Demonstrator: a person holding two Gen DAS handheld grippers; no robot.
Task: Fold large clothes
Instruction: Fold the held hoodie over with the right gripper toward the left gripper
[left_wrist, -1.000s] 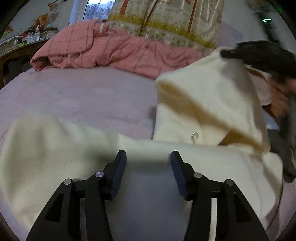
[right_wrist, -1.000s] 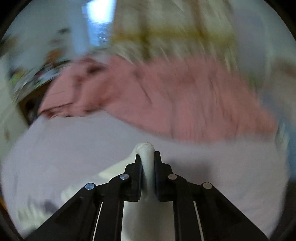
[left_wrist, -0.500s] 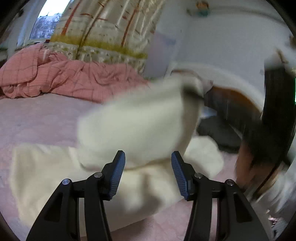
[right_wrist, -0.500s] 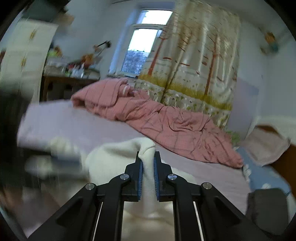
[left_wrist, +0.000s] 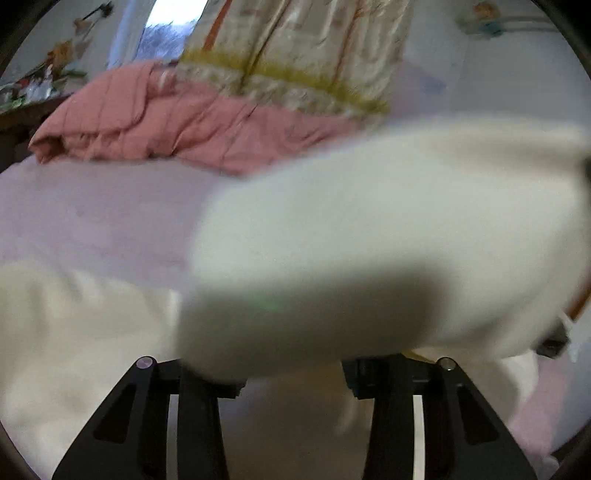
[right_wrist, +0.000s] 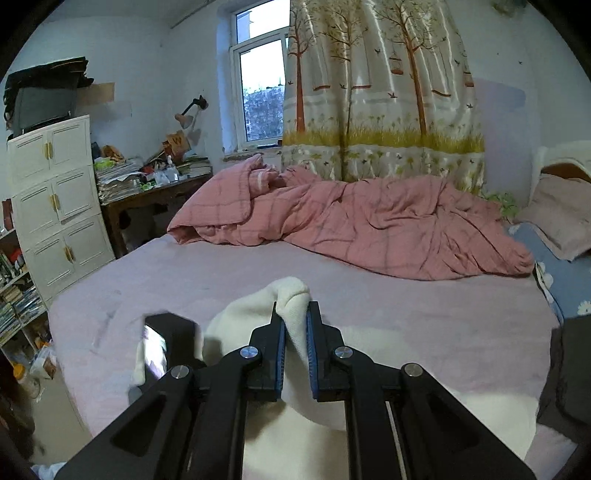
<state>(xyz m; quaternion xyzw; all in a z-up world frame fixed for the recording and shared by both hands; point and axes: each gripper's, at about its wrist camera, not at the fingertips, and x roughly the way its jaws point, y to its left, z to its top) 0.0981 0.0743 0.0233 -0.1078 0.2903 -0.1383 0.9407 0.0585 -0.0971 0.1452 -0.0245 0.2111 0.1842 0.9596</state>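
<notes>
A large cream garment (left_wrist: 369, 229) lies on the pink bed sheet (left_wrist: 92, 214). In the left wrist view a lifted, blurred fold of it sweeps across and hides my left gripper's fingertips; only the finger bases show, set wide apart. My right gripper (right_wrist: 294, 317) is shut on a bunched edge of the cream garment (right_wrist: 291, 295) and holds it above the bed. The left gripper's body (right_wrist: 173, 339) shows at lower left of the right wrist view.
A rumpled pink quilt (right_wrist: 369, 225) lies along the far side of the bed. Pillows (right_wrist: 561, 210) are at the right. A white cabinet (right_wrist: 55, 199) and a cluttered desk (right_wrist: 147, 181) stand left of the bed. A tree-print curtain (right_wrist: 376, 92) hangs behind.
My right gripper has carried the held fold leftward over the garment toward the left gripper. The fold now covers the left fingertips. The left gripper's jaws stayed wide.
</notes>
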